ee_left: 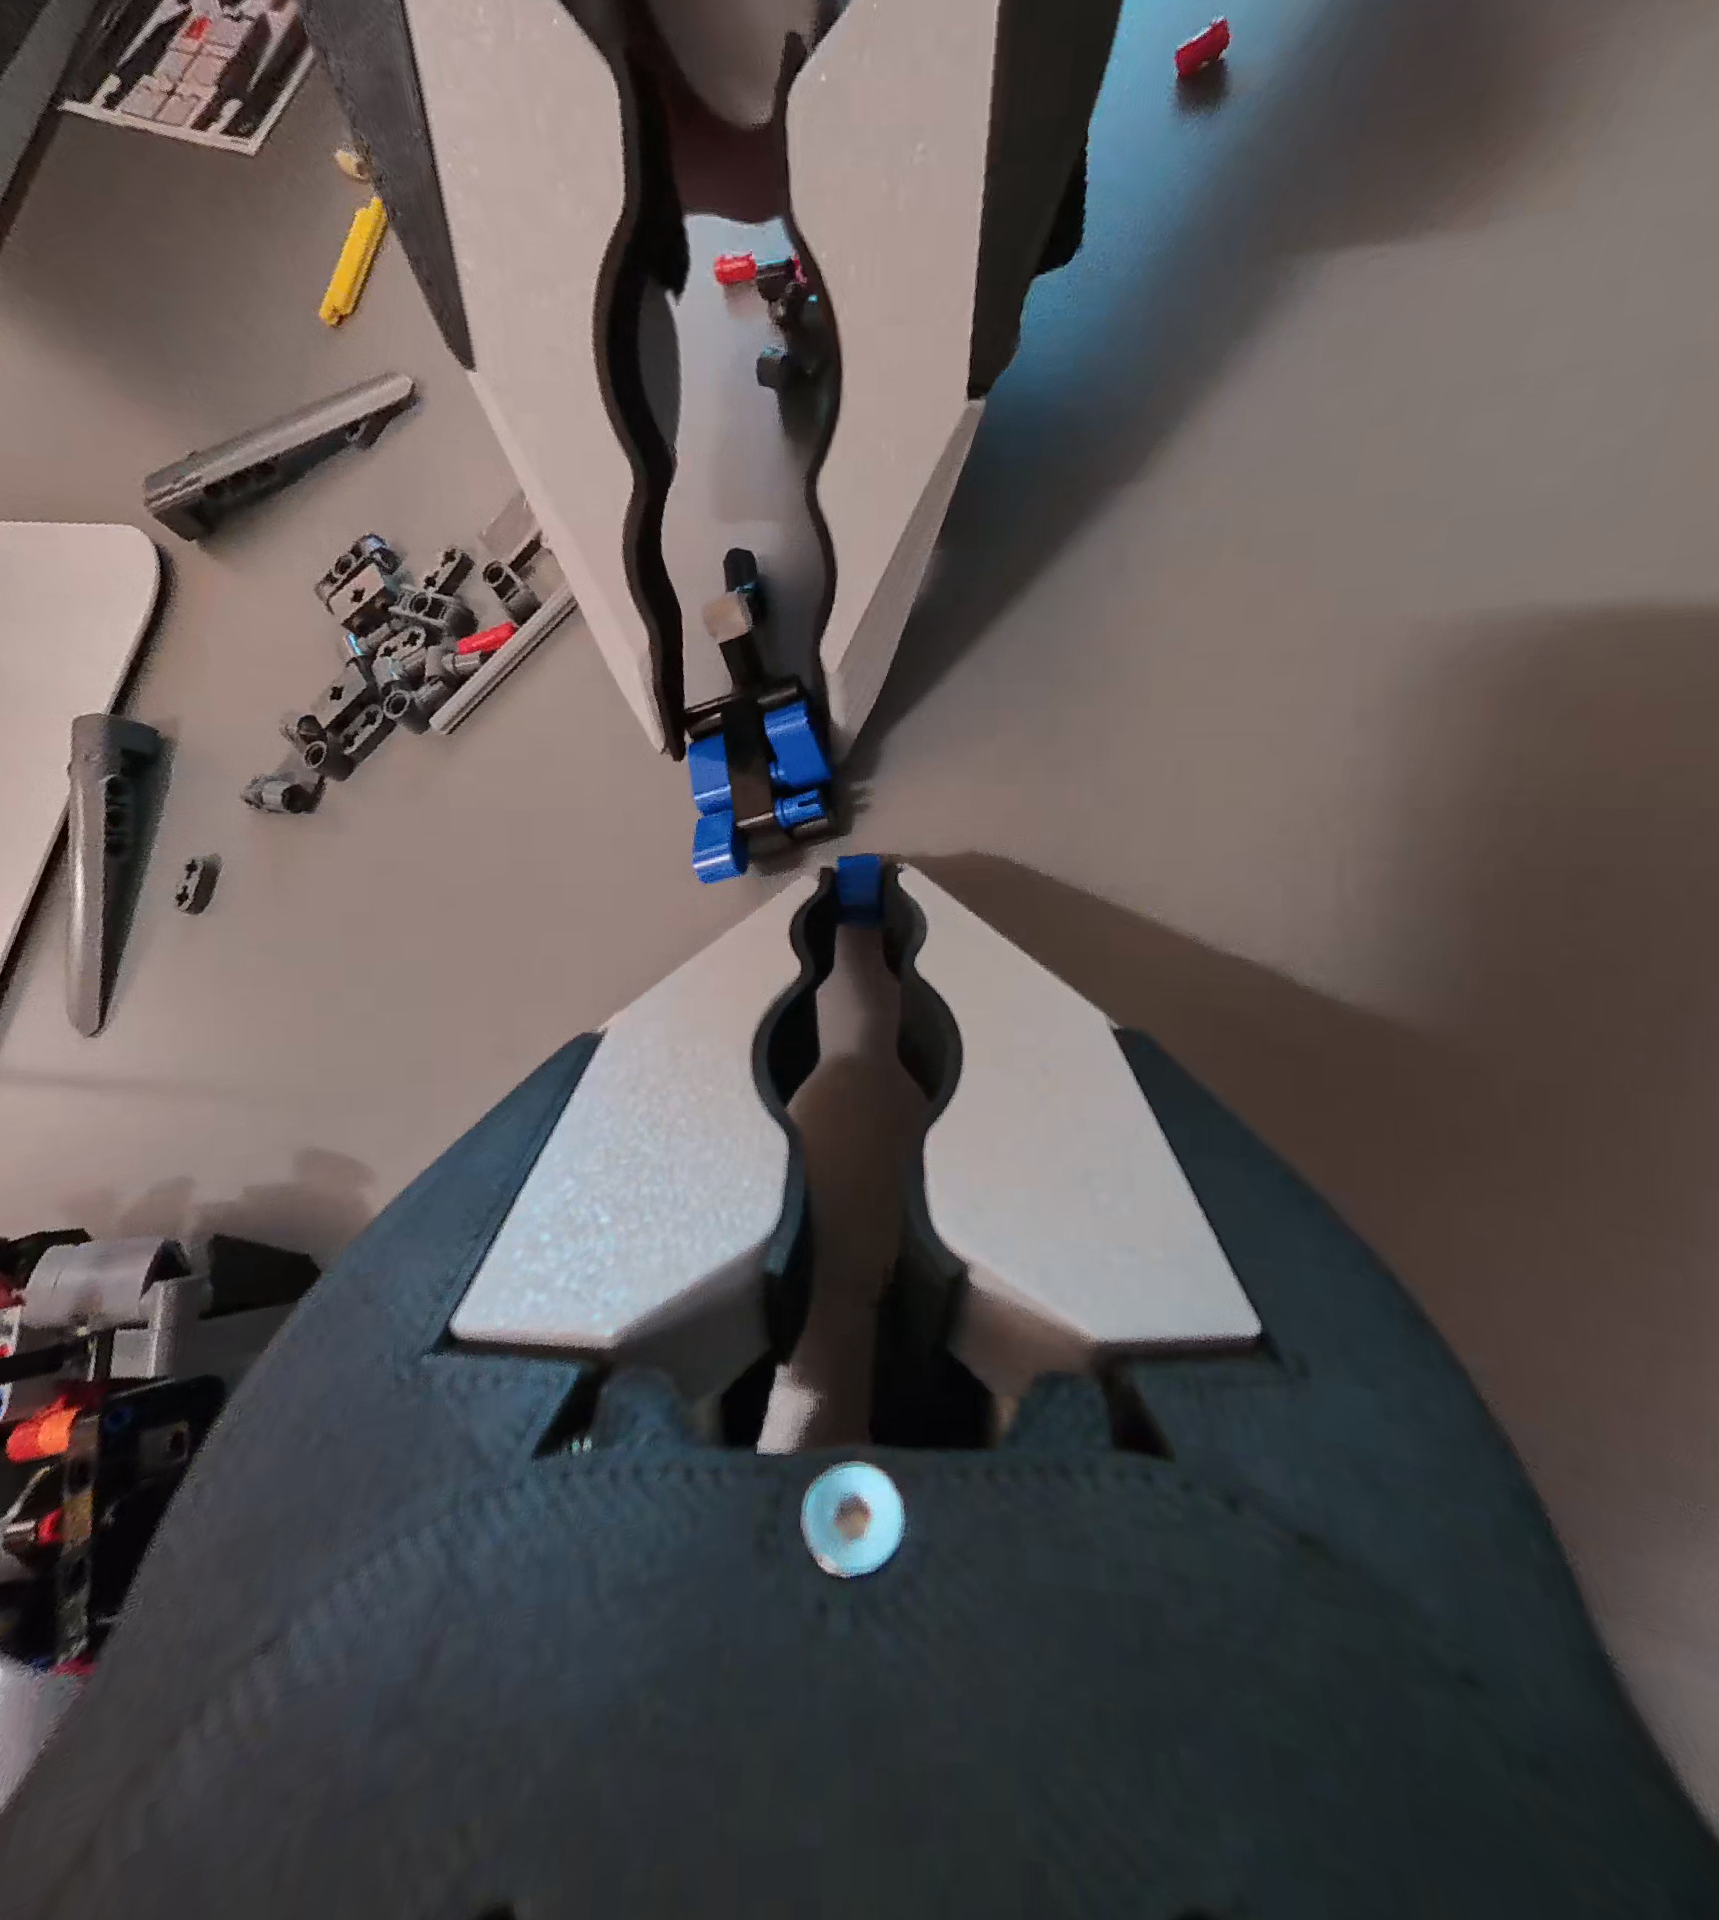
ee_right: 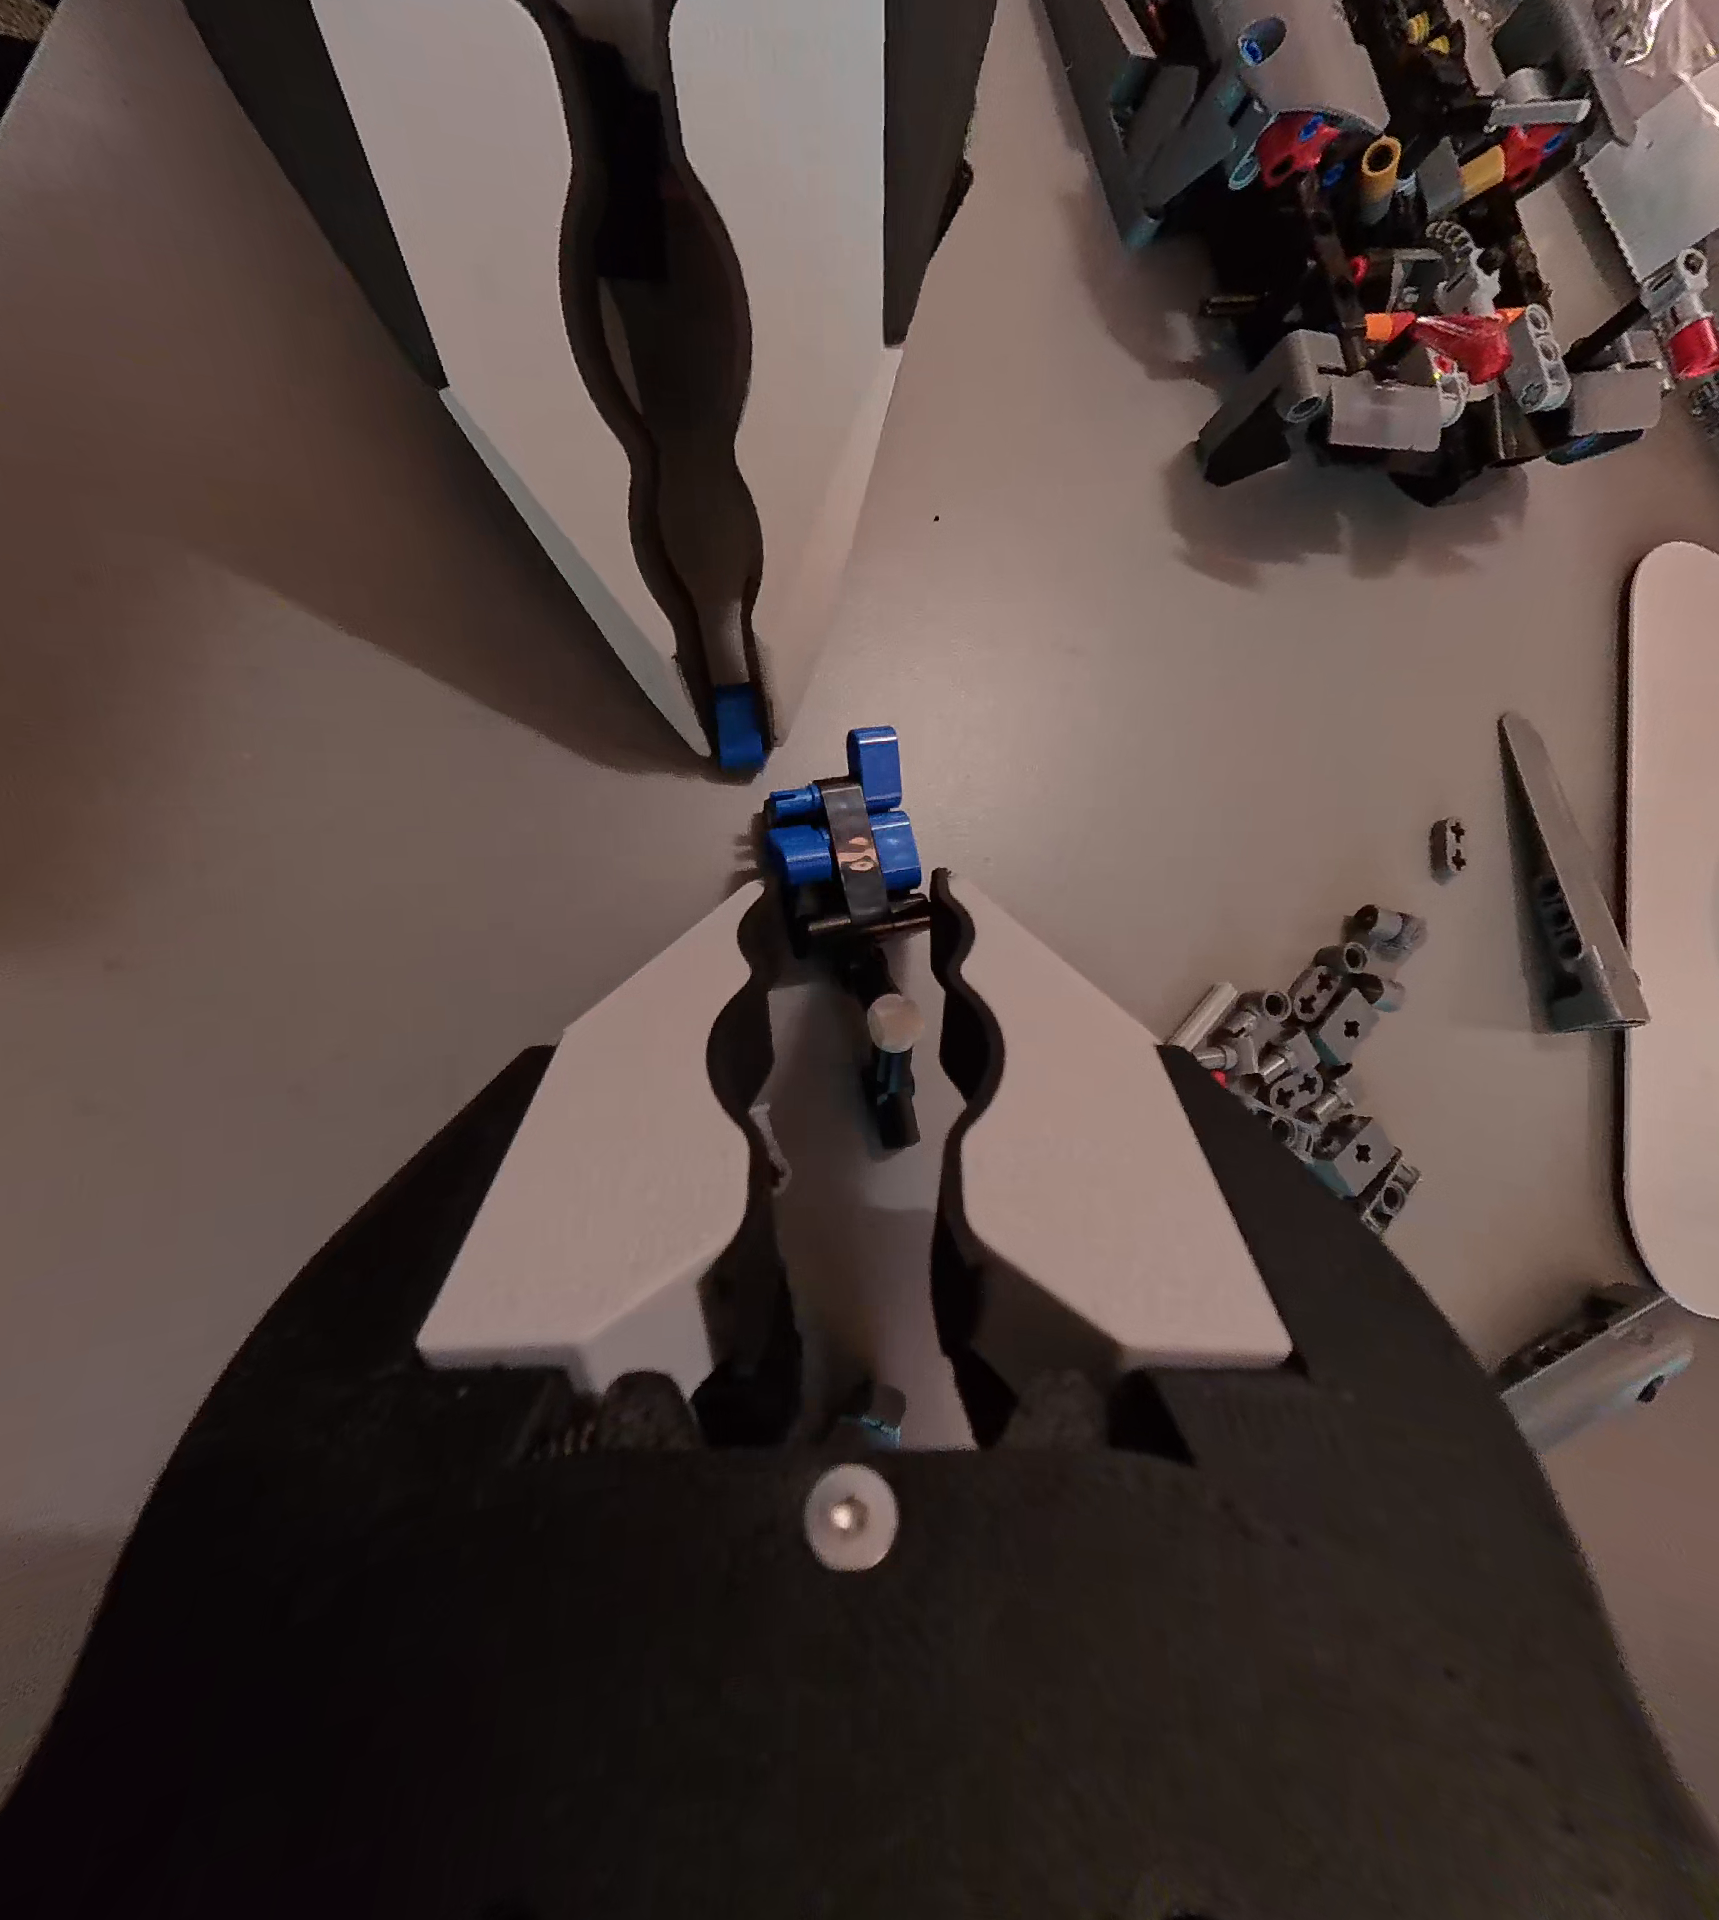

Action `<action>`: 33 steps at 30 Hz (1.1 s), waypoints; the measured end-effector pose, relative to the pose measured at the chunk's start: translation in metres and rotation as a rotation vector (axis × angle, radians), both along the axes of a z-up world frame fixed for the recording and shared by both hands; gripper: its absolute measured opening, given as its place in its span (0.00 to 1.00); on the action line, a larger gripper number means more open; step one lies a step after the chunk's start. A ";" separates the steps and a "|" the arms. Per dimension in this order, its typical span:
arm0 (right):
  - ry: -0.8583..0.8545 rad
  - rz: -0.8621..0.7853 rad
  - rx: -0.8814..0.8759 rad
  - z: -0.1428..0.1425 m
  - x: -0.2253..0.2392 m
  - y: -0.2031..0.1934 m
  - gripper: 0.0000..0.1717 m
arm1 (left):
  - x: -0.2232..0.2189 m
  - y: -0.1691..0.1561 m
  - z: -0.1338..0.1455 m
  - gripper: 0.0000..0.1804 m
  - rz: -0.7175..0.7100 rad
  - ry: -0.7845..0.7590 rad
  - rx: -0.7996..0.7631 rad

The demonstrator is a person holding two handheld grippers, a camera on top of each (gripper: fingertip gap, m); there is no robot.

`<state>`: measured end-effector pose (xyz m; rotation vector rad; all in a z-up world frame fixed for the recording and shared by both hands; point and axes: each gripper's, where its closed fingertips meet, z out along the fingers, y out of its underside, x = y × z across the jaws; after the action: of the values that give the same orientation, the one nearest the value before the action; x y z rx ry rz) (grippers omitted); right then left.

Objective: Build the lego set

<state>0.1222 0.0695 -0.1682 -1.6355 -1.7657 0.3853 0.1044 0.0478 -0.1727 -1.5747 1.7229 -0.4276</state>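
The left gripper (ee_left: 860,883) is pinching a small blue piece (ee_left: 858,889) right off the right gripper (ee_right: 844,904), which is clamping a blue-and-black assembly (ee_right: 850,847), the two not joined.

left gripper (ee_left: 860,883): dark body, grey fingers, wavy black pads, silver screw.

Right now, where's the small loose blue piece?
The small blue piece sits pinched at the left gripper fingers' tips, just short of the blue-and-black assembly at the right gripper.
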 end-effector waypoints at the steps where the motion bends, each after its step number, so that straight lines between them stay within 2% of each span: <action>1: 0.001 -0.002 -0.002 0.000 0.000 0.000 0.15 | -0.001 0.000 0.000 0.04 0.004 0.000 0.007; 18: 0.017 -0.013 -0.024 0.000 -0.001 0.000 0.15 | -0.022 0.009 0.003 0.09 0.038 0.014 -0.029; 27: 0.019 -0.020 -0.031 0.000 -0.003 0.000 0.15 | -0.019 0.012 0.000 0.00 0.038 0.006 -0.035; 33: 0.018 -0.025 -0.029 0.000 -0.003 0.000 0.15 | -0.019 0.012 0.001 0.03 0.022 0.006 -0.025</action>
<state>0.1196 0.0696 -0.1684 -1.6681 -1.7318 0.4147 0.0857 0.0601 -0.1718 -1.6125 1.7093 -0.4362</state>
